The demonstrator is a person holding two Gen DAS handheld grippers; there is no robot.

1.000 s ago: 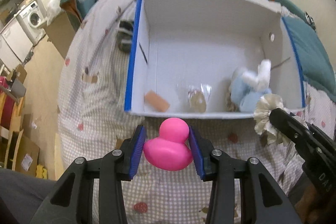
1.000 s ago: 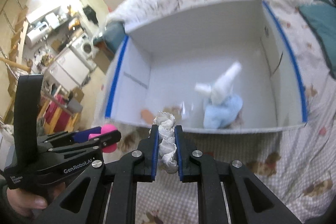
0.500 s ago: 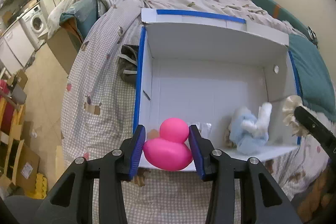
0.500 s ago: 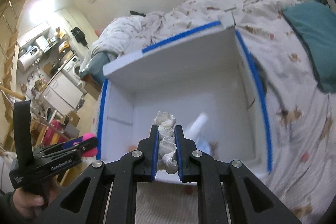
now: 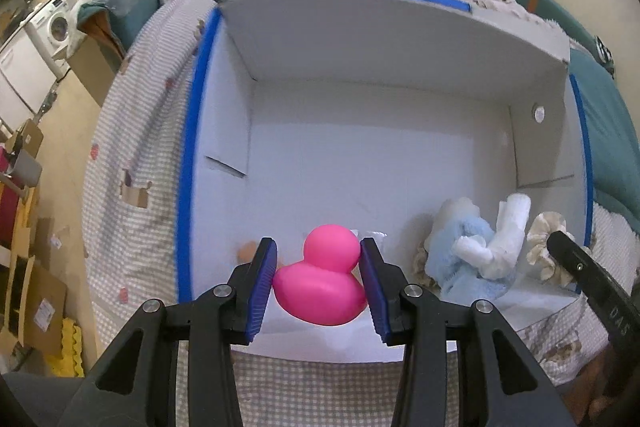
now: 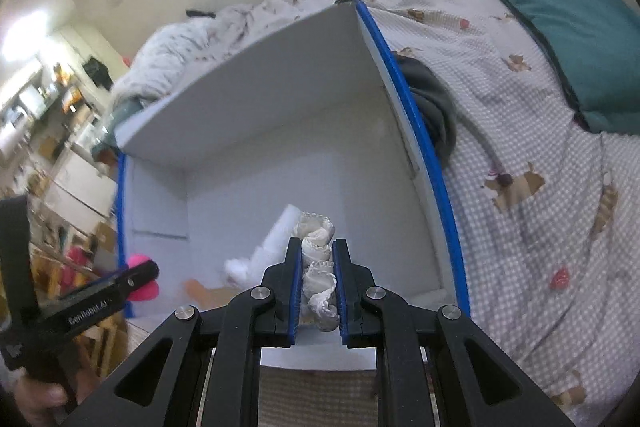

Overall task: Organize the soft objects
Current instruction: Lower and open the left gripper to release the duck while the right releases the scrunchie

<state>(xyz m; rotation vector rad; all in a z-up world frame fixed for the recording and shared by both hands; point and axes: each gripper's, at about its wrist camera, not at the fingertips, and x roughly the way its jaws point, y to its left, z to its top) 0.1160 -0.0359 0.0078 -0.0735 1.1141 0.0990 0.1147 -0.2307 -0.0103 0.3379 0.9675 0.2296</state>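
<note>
My left gripper (image 5: pixel 318 269) is shut on a pink rubber duck (image 5: pixel 322 285) and holds it over the near part of a white box with blue-taped rims (image 5: pixel 400 39). My right gripper (image 6: pixel 317 267) is shut on a cream ruffled scrunchie (image 6: pixel 318 279) over the box's near right corner; the scrunchie also shows in the left wrist view (image 5: pixel 546 243). A light blue plush (image 5: pixel 466 259) with a white rolled cloth (image 5: pixel 506 231) lies in the box at the right. A small orange item (image 5: pixel 247 250) lies at the near left of the box floor.
The box stands on a bed with a checked grey cover (image 6: pixel 540 155). A teal pillow (image 6: pixel 568 35) lies at the right. A dark cloth (image 6: pixel 434 107) lies against the box's right wall outside. Floor, cardboard boxes and a washing machine (image 5: pixel 52 27) lie to the left.
Both grippers have moved forward and now hang over the box's inside, with the duck and the scrunchie still held. The box fills more of both views.
</note>
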